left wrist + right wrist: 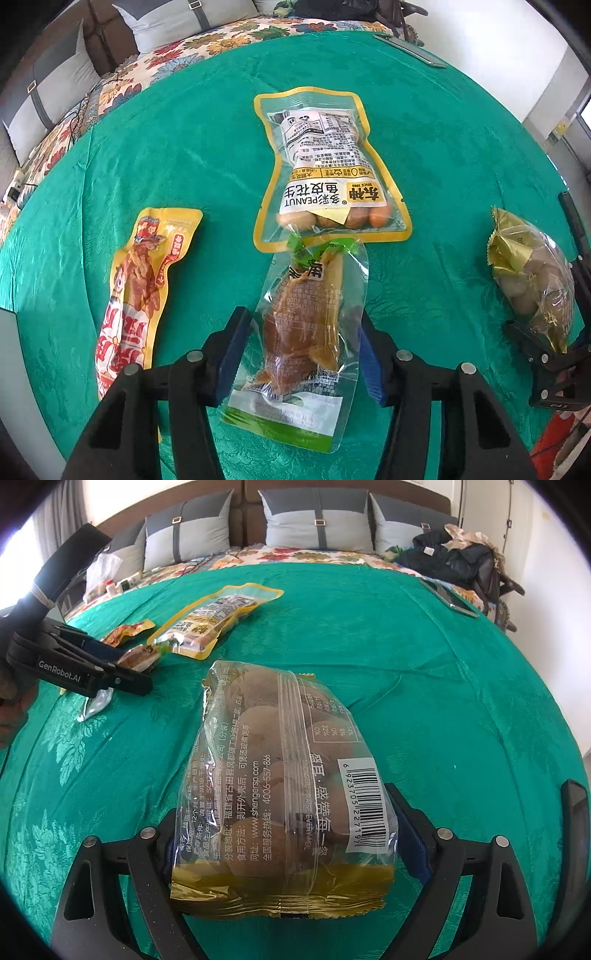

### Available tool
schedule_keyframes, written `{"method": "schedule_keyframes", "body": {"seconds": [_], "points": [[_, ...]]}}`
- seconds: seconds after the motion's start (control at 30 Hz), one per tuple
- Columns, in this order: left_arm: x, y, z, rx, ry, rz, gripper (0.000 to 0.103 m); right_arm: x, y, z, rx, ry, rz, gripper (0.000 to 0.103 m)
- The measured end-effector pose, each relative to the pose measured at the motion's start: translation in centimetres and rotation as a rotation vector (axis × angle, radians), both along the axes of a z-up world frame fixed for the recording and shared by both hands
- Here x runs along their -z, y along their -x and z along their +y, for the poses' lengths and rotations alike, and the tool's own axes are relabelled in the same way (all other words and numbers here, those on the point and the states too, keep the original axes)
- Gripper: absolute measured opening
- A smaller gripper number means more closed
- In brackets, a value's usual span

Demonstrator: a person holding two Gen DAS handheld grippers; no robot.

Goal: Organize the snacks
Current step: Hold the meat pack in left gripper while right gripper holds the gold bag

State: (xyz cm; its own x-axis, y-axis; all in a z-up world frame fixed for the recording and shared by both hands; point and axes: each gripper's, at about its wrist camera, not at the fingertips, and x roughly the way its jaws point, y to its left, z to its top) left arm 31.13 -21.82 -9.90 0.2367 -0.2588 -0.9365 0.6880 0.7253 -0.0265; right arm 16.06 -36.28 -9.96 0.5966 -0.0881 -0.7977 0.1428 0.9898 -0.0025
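Note:
My left gripper (301,354) is shut on a clear green-trimmed packet of brown dried snack (303,332), low over the green tablecloth (184,166). Just beyond it lies a yellow-edged peanut packet (325,166); to its left lies a red-and-yellow meat snack packet (138,295). My right gripper (291,834) is shut on a clear gold-trimmed bag of round brown fruits (280,786), which also shows at the right of the left wrist view (532,273). The left gripper (122,672) shows at the left of the right wrist view, near the peanut packet (214,616).
A phone-like flat object (410,50) lies at the table's far edge, also in the right wrist view (448,598). Behind the table is a bed with a floral cover (295,555), grey pillows and dark clothes (454,561).

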Motion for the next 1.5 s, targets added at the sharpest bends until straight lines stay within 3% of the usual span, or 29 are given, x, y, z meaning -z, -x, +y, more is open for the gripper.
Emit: {"method": "schedule_keyframes", "body": {"seconds": [0.3,0.5,0.6,0.67,0.8,0.87,0.97,1.17,1.5], "points": [[0.2,8.1,8.9,-0.322,0.024,0.065,0.051,0.0,0.0,0.0,0.0,0.0,0.0,0.092],[0.3,12.4,15.5,-0.471,0.061,0.046,0.057,0.0,0.0,0.0,0.0,0.001,0.0,0.092],[0.3,12.7,16.9,-0.425,0.115,0.061,0.068,0.0,0.0,0.0,0.0,0.001,0.0,0.092],[0.5,13.0,17.0,-0.372,0.094,0.051,0.086,0.0,0.0,0.0,0.0,0.0,0.0,0.092],[1.3,13.9,16.1,-0.252,0.005,-0.021,0.09,0.0,0.0,0.0,0.0,0.0,0.0,0.092],[1.4,13.7,15.9,-0.238,0.001,-0.031,0.096,0.0,0.0,0.0,0.0,0.001,0.0,0.092],[1.8,12.4,16.0,-0.309,0.003,-0.023,0.103,0.0,0.0,0.0,0.0,0.001,0.0,0.092],[1.9,11.4,18.9,-0.57,0.016,-0.046,0.103,0.0,0.0,0.0,0.0,0.001,0.0,0.092],[2.0,13.7,20.1,-0.482,0.087,-0.169,0.103,0.0,0.0,0.0,0.001,0.001,0.0,0.092]]}}
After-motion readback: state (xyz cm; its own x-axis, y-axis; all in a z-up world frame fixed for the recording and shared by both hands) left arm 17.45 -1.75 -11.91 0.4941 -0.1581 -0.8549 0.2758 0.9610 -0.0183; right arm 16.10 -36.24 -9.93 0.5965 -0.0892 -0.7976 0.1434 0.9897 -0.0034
